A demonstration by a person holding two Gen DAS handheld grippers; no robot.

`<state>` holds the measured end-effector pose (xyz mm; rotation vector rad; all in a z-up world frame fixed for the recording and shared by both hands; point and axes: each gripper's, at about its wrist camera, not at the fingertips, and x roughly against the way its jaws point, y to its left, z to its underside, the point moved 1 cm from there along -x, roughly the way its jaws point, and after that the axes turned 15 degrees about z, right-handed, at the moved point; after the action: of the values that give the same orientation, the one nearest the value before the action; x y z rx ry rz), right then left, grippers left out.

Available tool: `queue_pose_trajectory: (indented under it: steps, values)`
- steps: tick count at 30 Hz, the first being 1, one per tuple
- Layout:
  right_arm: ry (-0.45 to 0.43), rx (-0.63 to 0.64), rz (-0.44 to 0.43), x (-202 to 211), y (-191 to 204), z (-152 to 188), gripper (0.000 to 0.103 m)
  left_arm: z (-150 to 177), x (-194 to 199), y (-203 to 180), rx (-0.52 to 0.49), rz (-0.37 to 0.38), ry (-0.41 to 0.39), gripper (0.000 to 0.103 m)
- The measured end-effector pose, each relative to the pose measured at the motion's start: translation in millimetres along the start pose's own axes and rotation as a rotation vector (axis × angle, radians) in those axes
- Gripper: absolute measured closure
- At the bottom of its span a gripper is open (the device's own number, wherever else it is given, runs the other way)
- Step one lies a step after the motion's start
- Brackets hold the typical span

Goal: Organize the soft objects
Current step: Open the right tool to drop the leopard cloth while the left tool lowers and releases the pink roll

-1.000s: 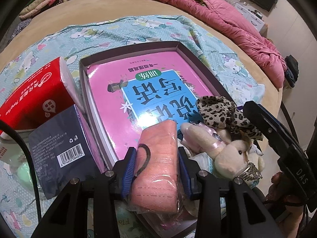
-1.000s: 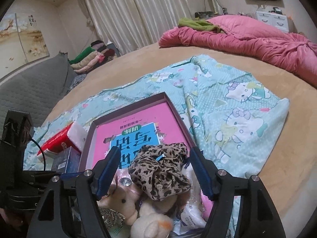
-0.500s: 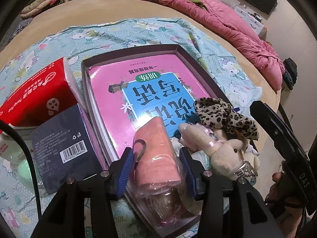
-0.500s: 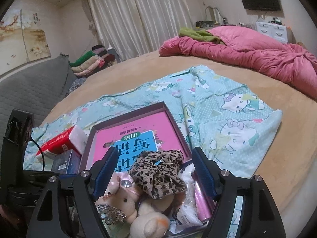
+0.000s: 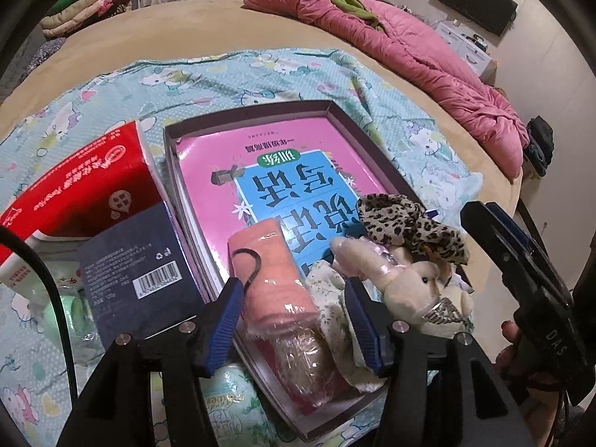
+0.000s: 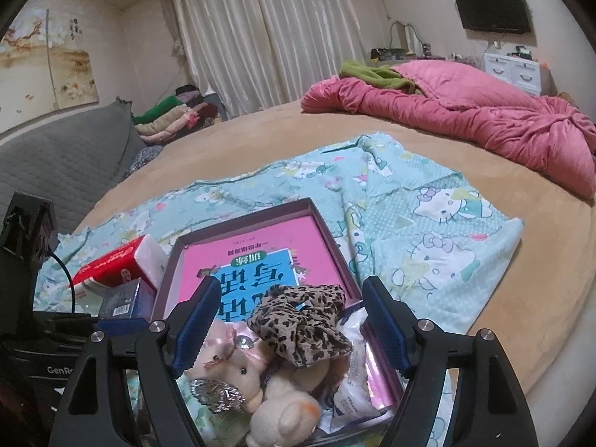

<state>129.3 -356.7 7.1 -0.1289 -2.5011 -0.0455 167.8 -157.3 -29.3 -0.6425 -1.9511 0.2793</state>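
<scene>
A wide tan bed [image 6: 260,149] fills the room, with a Hello Kitty sheet [image 6: 428,223] spread across it and a shallow dark box [image 5: 169,156] set on the sheet. In the near end of that box, on top of a pink book [image 5: 298,171], lies a pink rolled cloth in clear wrap [image 5: 275,279]. The left gripper [image 5: 294,316] tilts steeply down over it; its jaws have just been opening, and the blue pads now stand clear of the roll on both sides, so the roll lies released between them. Just to its right sit a leopard-print scrunchie [image 5: 406,223] and a pale plush bunny [image 5: 417,279], touching each other.

The right gripper [image 6: 287,327] leans down at a shallower angle over that same heap, jaws spread wide and gripping nothing, though they too have just been opening a little; the scrunchie [image 6: 301,320] and bunny [image 6: 231,361] lie between its fingers without being pinched.

Only the left wrist view shows the roll, the dark barcode carton [image 5: 138,275] and the person's hand [image 5: 521,357] wrapped around the right tool's handle. Only the right wrist view shows the curtains [image 6: 268,33], the grey sofa [image 6: 63,149] and the wall-mounted screen [image 6: 491,5]. A red tissue pack [image 5: 82,190] stands beside the box, left of it, and a pink quilt [image 6: 465,115] is bunched at the bed's far side.
</scene>
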Motion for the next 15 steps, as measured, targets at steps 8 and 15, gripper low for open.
queue_pose_trajectory:
  steps: [8,15]
  values:
    - [-0.019,0.010,0.003,12,6,-3,0.020,1,21,-1,-0.003,-0.009,-0.039,0.042]
    - [-0.031,0.023,0.007,20,13,-5,0.019,3,38,-1,-0.002,-0.013,-0.069,0.041]
